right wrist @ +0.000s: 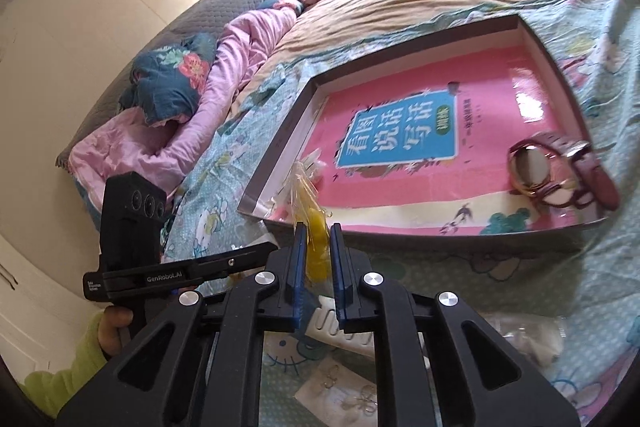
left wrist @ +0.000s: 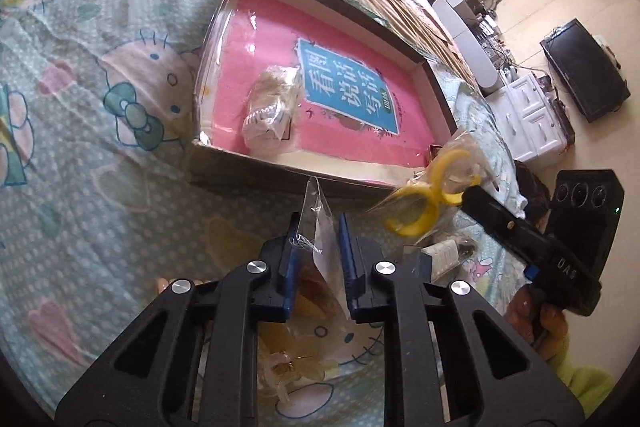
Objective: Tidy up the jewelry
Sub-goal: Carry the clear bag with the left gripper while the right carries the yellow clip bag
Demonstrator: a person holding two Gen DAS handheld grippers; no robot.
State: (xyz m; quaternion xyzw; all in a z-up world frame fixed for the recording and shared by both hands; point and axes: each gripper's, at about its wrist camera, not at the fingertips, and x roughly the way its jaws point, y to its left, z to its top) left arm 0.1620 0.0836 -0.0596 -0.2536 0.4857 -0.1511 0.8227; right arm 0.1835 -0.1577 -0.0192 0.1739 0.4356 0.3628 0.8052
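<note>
My left gripper [left wrist: 318,223] is shut on a small clear bag [left wrist: 316,203] with a thin wire piece in it, held just in front of the shallow box [left wrist: 248,167] lined with a pink book. My right gripper [right wrist: 318,235] is shut on a clear bag of yellow rings [right wrist: 316,255], near the box's front wall [right wrist: 280,151]. In the left wrist view the right gripper [left wrist: 466,197] shows the yellow rings [left wrist: 424,207] hanging by the box's near right corner. A watch with a dark red strap [right wrist: 560,171] lies inside the box. A pale crumpled bag [left wrist: 272,107] lies there too.
The box rests on a cartoon-print bedsheet [left wrist: 80,147]. More bagged jewelry [left wrist: 296,367] and a white card [right wrist: 340,327] lie on the sheet below the grippers. Pink and blue bedding [right wrist: 180,107] is piled at the bed's far end. A hand in a green sleeve [right wrist: 60,379] holds the left gripper [right wrist: 272,249].
</note>
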